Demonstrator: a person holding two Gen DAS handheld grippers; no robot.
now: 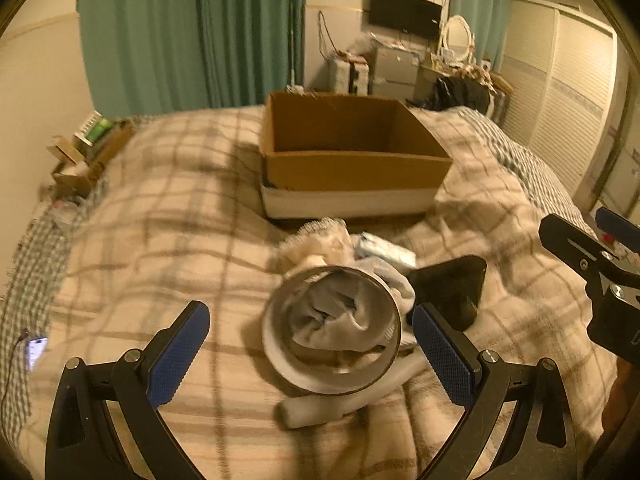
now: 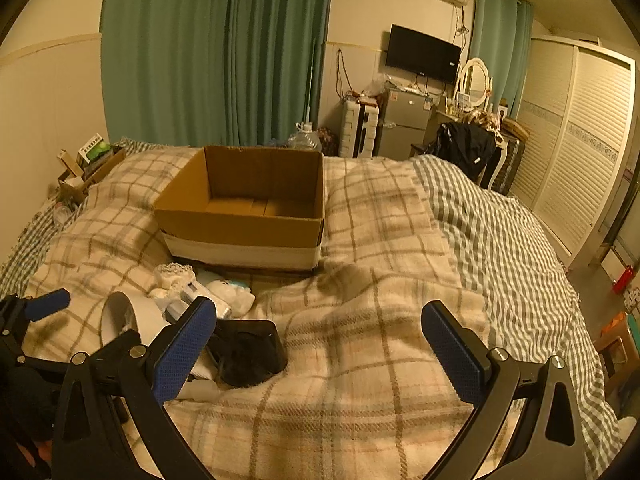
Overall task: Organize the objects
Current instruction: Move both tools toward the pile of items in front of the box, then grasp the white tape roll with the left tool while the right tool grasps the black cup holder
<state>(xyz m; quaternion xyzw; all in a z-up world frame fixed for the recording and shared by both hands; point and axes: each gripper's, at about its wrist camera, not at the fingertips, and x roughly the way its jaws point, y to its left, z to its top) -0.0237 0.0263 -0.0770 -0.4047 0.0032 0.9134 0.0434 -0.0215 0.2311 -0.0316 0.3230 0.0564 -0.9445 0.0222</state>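
Observation:
An open cardboard box (image 1: 352,168) stands on the plaid blanket (image 1: 160,240), empty inside as seen in the right wrist view (image 2: 248,204). In front of it lies a small pile. It holds a white ring-shaped tub (image 1: 276,354) on its side with a grey sock (image 1: 340,316) stuffed in it, a white sock (image 1: 344,404) under it, a black tray-like thing (image 1: 452,292), a lacy cloth (image 1: 320,236) and a pale blue packet (image 1: 384,250). My left gripper (image 1: 312,354) is open, its fingers on either side of the tub without touching it. My right gripper (image 2: 320,354) is open over bare blanket, right of the black thing (image 2: 248,352).
A lit phone (image 1: 36,350) lies at the bed's left edge. Small cartons (image 2: 92,160) crowd the far left corner. The checked sheet (image 2: 500,232) slopes to the bed's right edge, with louvred wardrobe doors (image 2: 580,152) beyond. Green curtains, a fridge and a TV stand at the far wall.

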